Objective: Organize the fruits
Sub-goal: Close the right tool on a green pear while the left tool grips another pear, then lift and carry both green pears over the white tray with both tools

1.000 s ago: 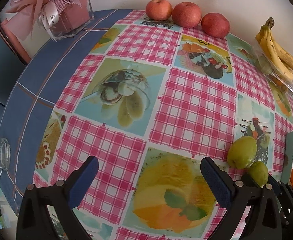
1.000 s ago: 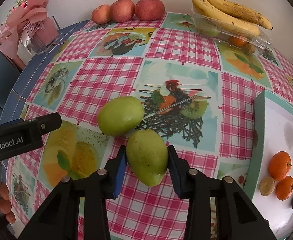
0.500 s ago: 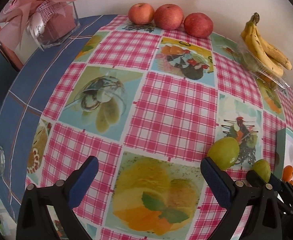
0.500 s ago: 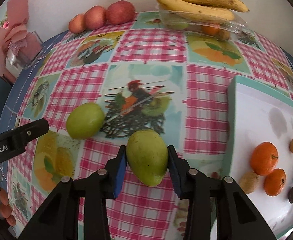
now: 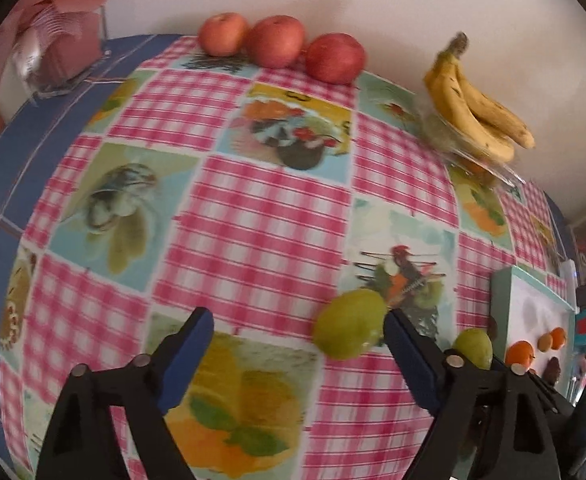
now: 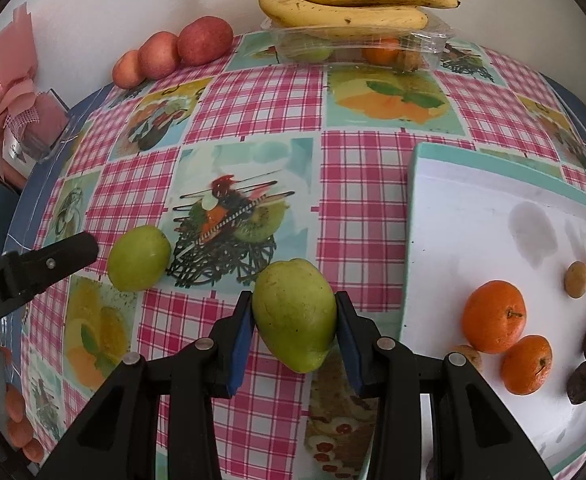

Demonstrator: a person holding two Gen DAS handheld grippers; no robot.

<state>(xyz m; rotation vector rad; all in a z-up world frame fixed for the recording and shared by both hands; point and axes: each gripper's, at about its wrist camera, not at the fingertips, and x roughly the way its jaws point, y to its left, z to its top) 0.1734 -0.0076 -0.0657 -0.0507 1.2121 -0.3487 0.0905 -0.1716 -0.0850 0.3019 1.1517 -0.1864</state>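
My right gripper (image 6: pixel 295 302) is shut on an oval green fruit (image 6: pixel 295 314), held over the tablecloth just left of the white tray (image 6: pixel 433 184). A round green fruit (image 5: pixel 351 326) lies on the cloth between the fingers of my left gripper (image 5: pixel 299 354), close to the right finger and well clear of the left one. The left jaws are closing and do not press on it. The right wrist view shows that round fruit (image 6: pixel 139 258) beside the left gripper's black finger (image 6: pixel 53 264). The held oval fruit (image 5: pixel 473 346) shows at the left wrist view's lower right.
The tray holds oranges (image 6: pixel 495 316), small brown fruits and dark dates. Three red apples (image 5: pixel 277 40) line the wall. Bananas (image 6: pixel 349 4) lie on a clear plastic box (image 6: pixel 357 44) of fruit. A pink ribboned gift box (image 5: pixel 61 52) stands at the back left.
Both grippers have moved right across the table. The right one has carried the oval fruit close to the tray. The left jaws have narrowed, and the round fruit now lies between them.
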